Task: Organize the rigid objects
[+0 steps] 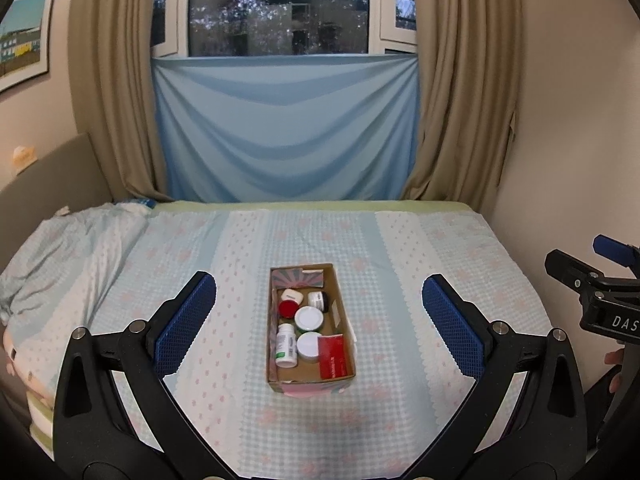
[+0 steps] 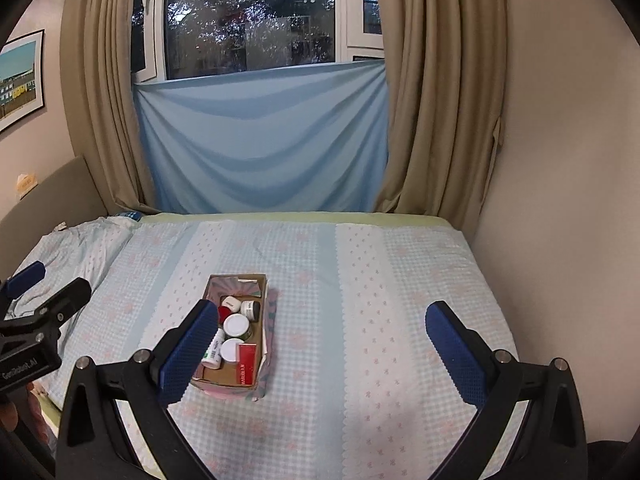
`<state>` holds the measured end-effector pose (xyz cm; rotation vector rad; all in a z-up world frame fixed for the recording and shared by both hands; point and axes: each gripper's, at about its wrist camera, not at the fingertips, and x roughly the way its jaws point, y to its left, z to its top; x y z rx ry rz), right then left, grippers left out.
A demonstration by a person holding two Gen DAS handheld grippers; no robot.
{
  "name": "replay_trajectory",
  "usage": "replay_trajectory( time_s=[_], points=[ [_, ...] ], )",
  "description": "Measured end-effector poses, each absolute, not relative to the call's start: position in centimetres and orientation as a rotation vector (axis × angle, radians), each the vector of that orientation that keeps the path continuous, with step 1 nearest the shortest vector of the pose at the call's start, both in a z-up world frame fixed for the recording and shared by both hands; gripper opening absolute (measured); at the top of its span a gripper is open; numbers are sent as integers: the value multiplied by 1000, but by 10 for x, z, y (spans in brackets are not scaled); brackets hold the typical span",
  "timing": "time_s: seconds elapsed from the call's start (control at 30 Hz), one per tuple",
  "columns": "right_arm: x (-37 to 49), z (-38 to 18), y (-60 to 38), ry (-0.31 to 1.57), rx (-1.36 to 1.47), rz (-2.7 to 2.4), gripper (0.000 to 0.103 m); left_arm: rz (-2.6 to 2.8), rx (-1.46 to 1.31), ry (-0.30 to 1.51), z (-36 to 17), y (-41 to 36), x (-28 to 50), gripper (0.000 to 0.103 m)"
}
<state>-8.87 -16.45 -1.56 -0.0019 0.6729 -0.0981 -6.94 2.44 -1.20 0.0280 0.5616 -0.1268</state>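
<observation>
- Cardboard box [image 1: 310, 376], left wrist view: it sits on the bed [image 1: 400, 320] ahead of and between the fingers [image 1: 184, 320] of the left gripper [image 1: 318, 322], which stand wide apart, gripping nothing. Inside lie a red-capped jar [image 1: 286, 309], white-lidded jars [image 1: 308, 317], a pill bottle [image 1: 286, 346] and a red carton [image 1: 333, 356].
- Right wrist view: the box [image 2: 230, 384] lies just beyond the left finger [image 2: 188, 350] of the right gripper [image 2: 320, 344], partly hidden by it; these fingers gape wide too, empty.
</observation>
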Motion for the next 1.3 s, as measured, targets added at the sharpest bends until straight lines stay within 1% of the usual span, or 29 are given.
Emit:
replay_trajectory(
  time_s=[1.3],
  points=[
    [-91,-8,-172,647,5,-105,103,-106,63,531,-8,12,-70,103]
  ],
)
